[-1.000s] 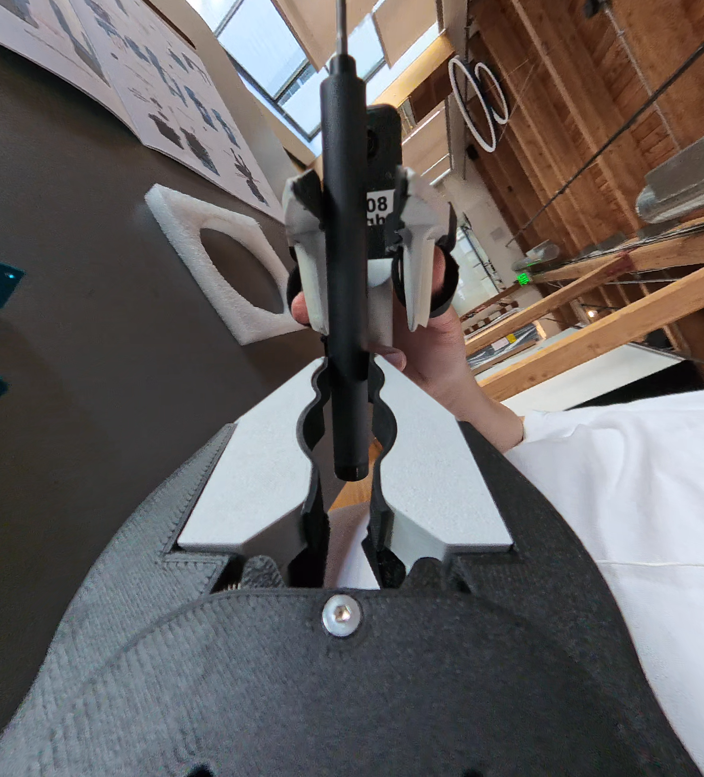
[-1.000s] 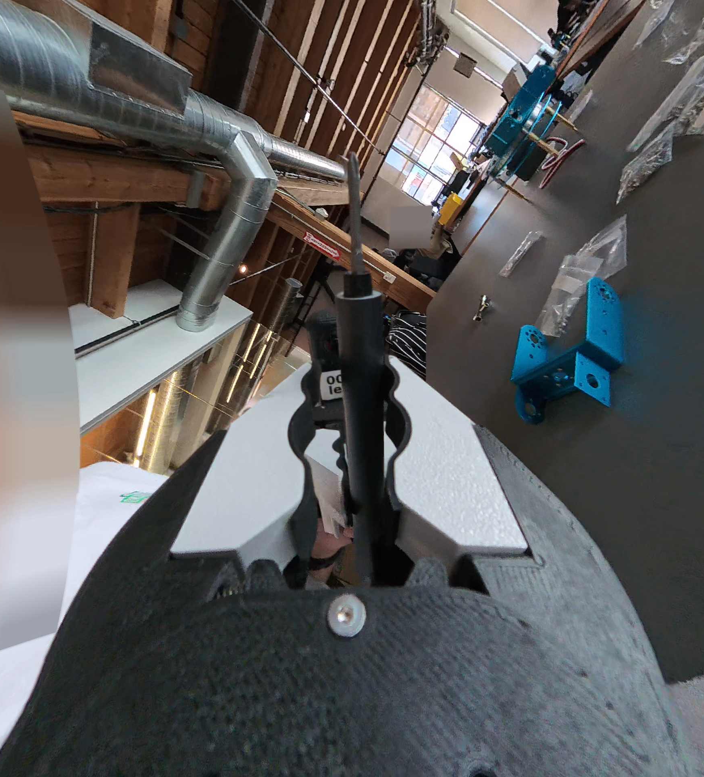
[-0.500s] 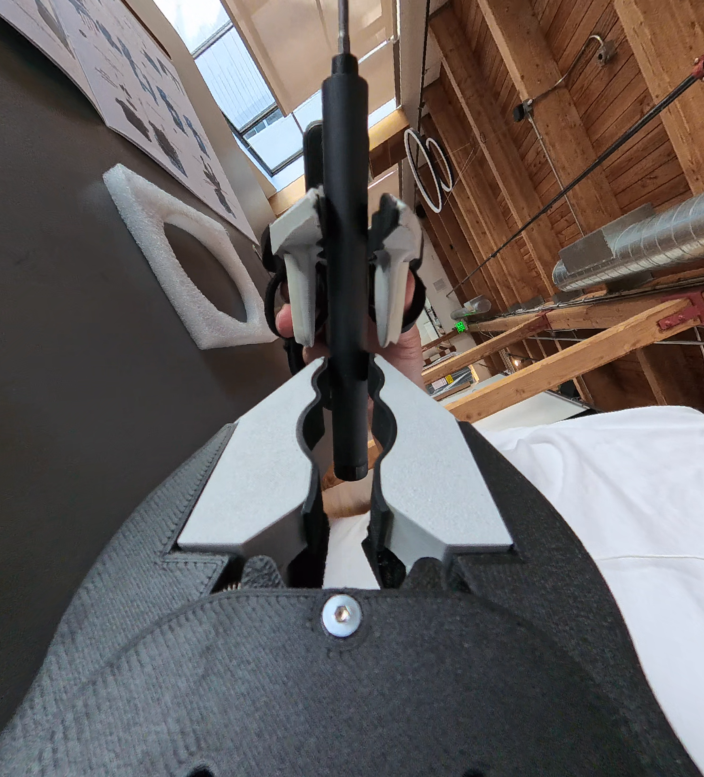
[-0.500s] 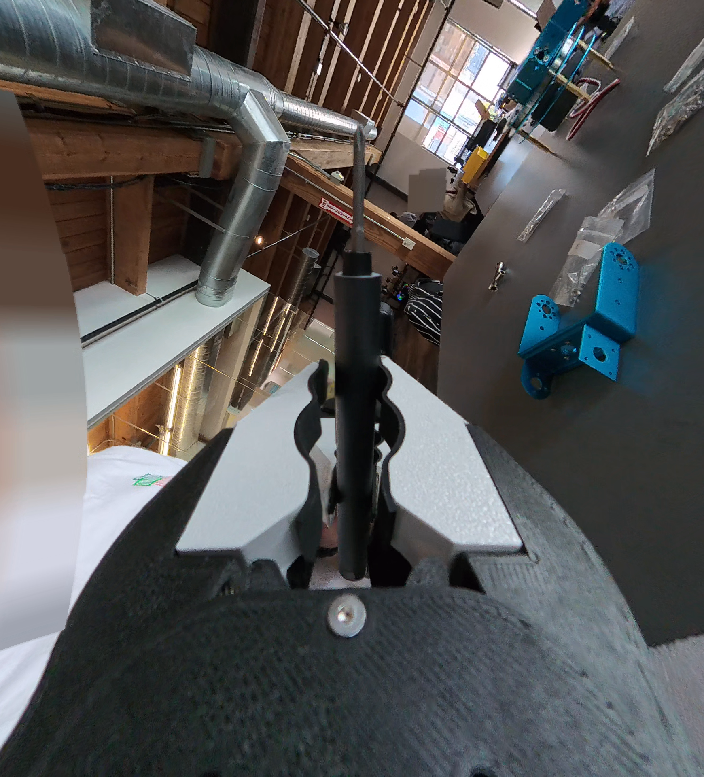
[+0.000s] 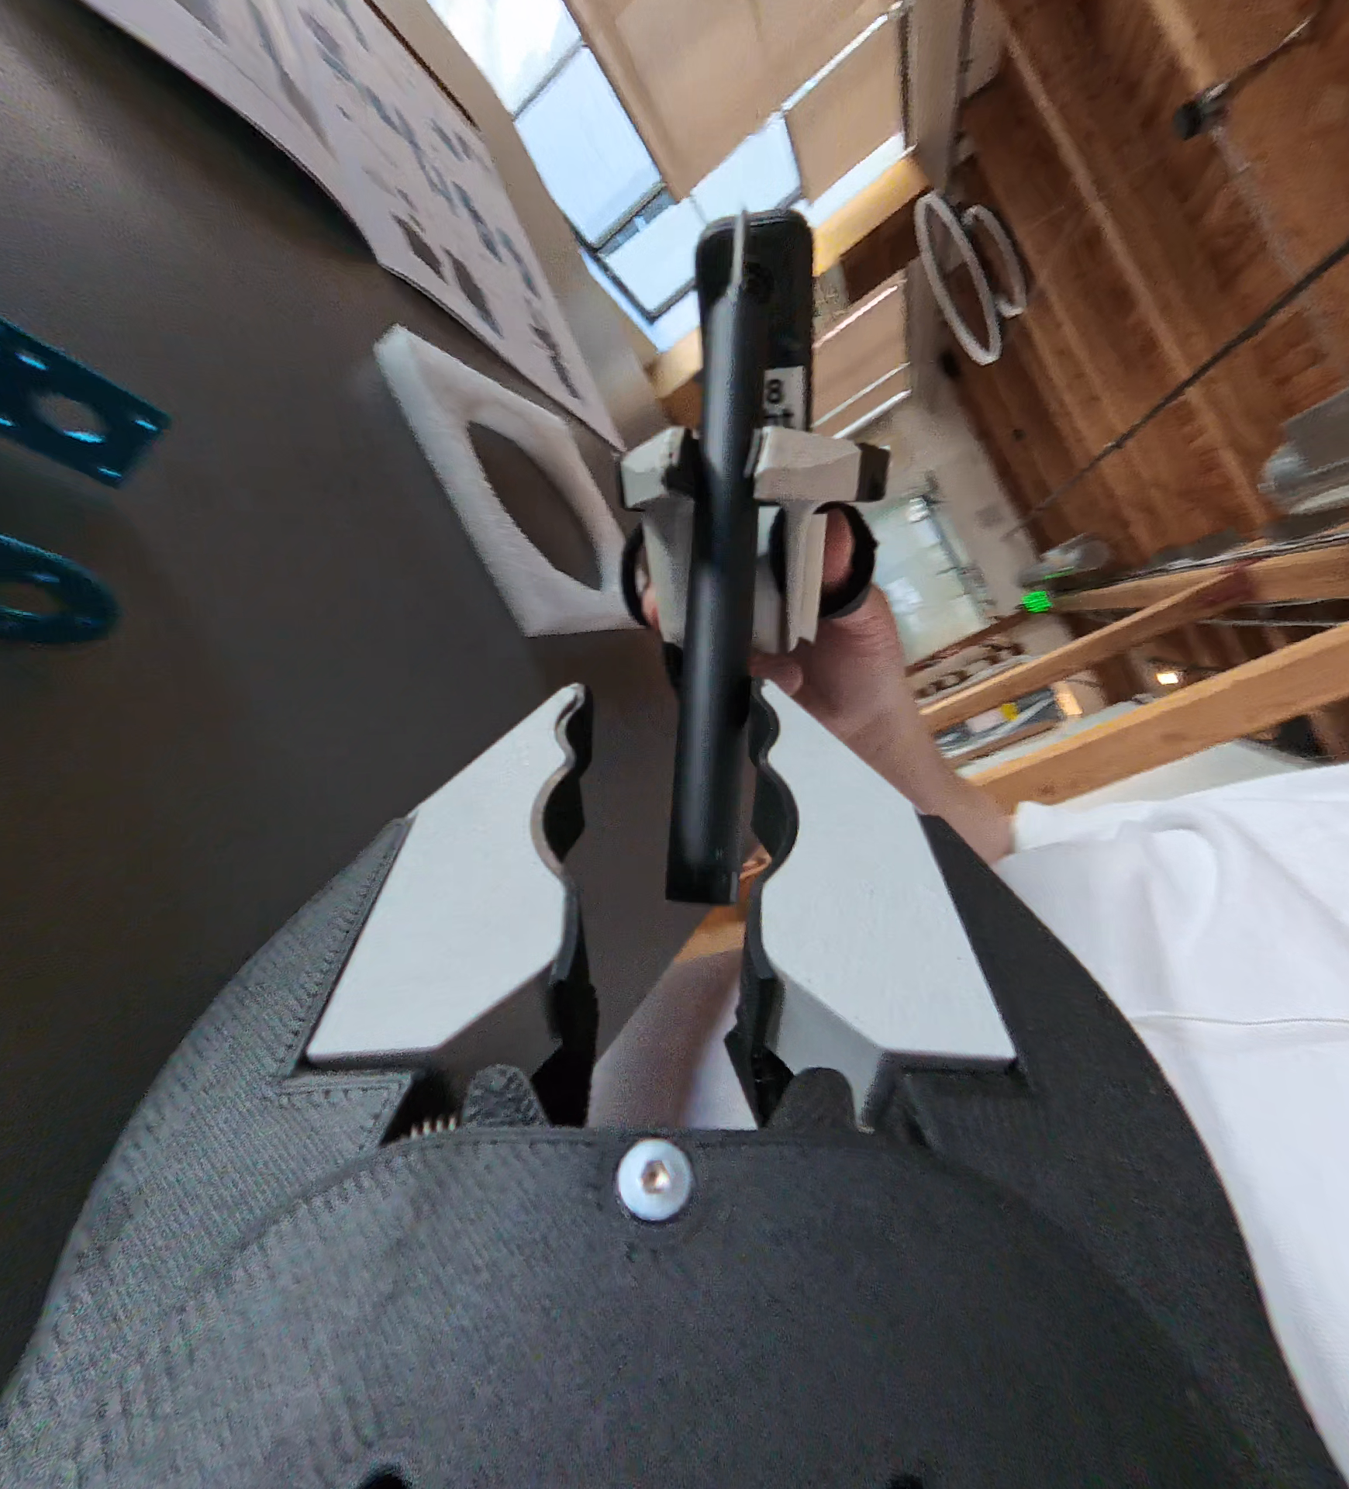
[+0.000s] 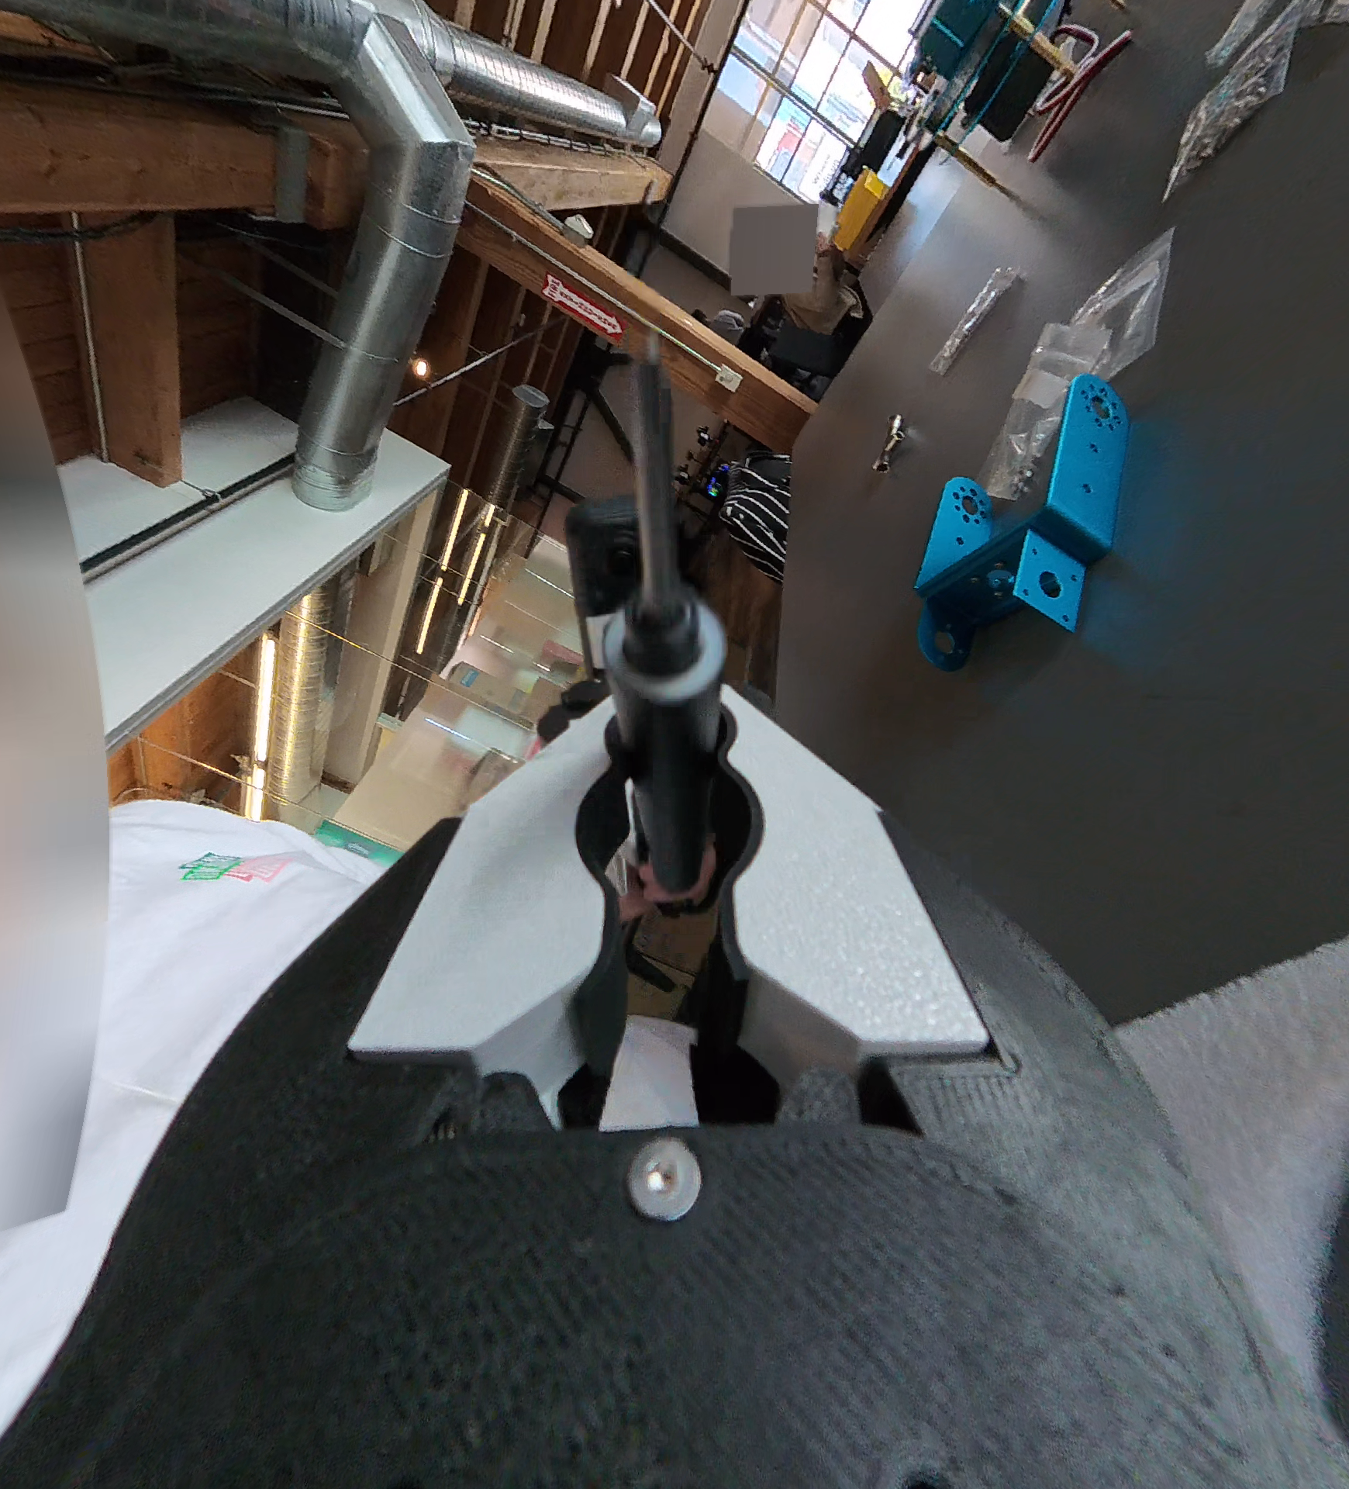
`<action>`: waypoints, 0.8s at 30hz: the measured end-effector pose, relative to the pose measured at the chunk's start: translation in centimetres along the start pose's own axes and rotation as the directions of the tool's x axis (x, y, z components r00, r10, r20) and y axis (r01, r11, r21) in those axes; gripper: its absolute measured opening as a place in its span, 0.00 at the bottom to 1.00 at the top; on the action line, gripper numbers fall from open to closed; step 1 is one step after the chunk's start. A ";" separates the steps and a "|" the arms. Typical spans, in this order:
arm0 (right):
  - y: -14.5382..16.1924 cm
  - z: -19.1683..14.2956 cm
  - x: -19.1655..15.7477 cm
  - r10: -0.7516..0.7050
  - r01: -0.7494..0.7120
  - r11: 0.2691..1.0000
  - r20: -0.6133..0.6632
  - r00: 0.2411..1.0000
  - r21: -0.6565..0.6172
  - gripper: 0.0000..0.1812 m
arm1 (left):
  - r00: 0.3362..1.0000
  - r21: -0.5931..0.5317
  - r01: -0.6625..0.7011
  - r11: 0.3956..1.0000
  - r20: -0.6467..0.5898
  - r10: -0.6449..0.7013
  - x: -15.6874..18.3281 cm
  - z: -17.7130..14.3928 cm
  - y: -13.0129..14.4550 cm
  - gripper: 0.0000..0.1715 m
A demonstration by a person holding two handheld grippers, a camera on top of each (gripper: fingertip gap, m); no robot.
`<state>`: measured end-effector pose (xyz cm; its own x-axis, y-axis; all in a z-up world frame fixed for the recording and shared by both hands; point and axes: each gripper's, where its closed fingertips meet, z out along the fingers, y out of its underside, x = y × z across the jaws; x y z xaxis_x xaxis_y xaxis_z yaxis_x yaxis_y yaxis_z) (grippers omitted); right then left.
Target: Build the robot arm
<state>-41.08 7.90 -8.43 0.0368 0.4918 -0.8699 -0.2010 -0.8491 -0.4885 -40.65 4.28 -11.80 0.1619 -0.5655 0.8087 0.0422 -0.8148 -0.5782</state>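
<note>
A black screwdriver (image 6: 667, 773) with a thin metal shaft sits between the fingers of my right gripper (image 6: 667, 725), which is shut on its handle. The shaft points away from me, up into the room. In the left wrist view the same screwdriver (image 5: 703, 644) hangs with its butt end between the spread fingers of my left gripper (image 5: 667, 709), which is open. The handle lies close to the right finger; I cannot tell if it touches. The right gripper (image 5: 736, 483) shows beyond it, clamped on the handle, with a hand behind it.
A dark table (image 6: 1138, 725) carries a blue metal bracket (image 6: 1034, 548), clear plastic bags (image 6: 1098, 346) and a small metal part (image 6: 889, 443). The left wrist view shows the bracket (image 5: 11, 483), a white foam frame (image 5: 510, 499) and printed sheets (image 5: 381, 137). A white-clad person (image 5: 1138, 967) is close. About 5 centimeters separates my left fingertips from my right.
My left gripper has opened and let go of the screwdriver handle. The right gripper keeps hold of it, and the screwdriver has tilted slightly in both views.
</note>
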 end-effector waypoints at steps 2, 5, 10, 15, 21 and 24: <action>0.0 -0.2 0.3 -0.035 0.034 0.999 -0.028 0.999 -0.017 0.07 | 0.992 -0.031 -0.093 0.995 0.088 0.096 -1.0 -1.2 -0.2 0.24; 0.0 -0.1 -0.1 -0.043 0.043 0.998 -0.004 0.999 -0.050 0.07 | 0.976 -0.098 -0.180 0.979 0.108 0.191 -1.2 -1.3 0.1 0.29; -0.5 0.2 -0.9 -0.084 0.085 0.994 0.021 0.996 -0.073 0.07 | 0.990 -0.227 -0.132 0.965 -0.086 0.115 1.3 0.8 1.5 0.19; -1.3 0.6 -1.6 -0.055 0.057 0.998 0.079 0.995 -0.026 0.06 | 0.964 -0.183 0.011 0.983 -0.260 -0.059 3.0 2.7 1.0 0.21; -1.6 0.8 -1.9 0.003 -0.005 1.000 0.127 0.992 0.012 0.06 | 0.946 -0.183 0.031 0.983 -0.311 -0.088 3.3 4.6 1.1 0.26; -1.9 0.9 -2.0 0.005 -0.008 1.000 0.119 0.993 0.027 0.06 | 0.939 -0.176 0.041 0.984 -0.330 -0.098 3.5 5.4 1.2 0.24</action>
<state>-41.67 8.70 -5.73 -0.0814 0.5070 -0.8581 -0.2273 -0.8477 -0.4793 -34.69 1.98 -10.23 -0.1776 -0.4930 0.8517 -0.1252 -0.8471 -0.5164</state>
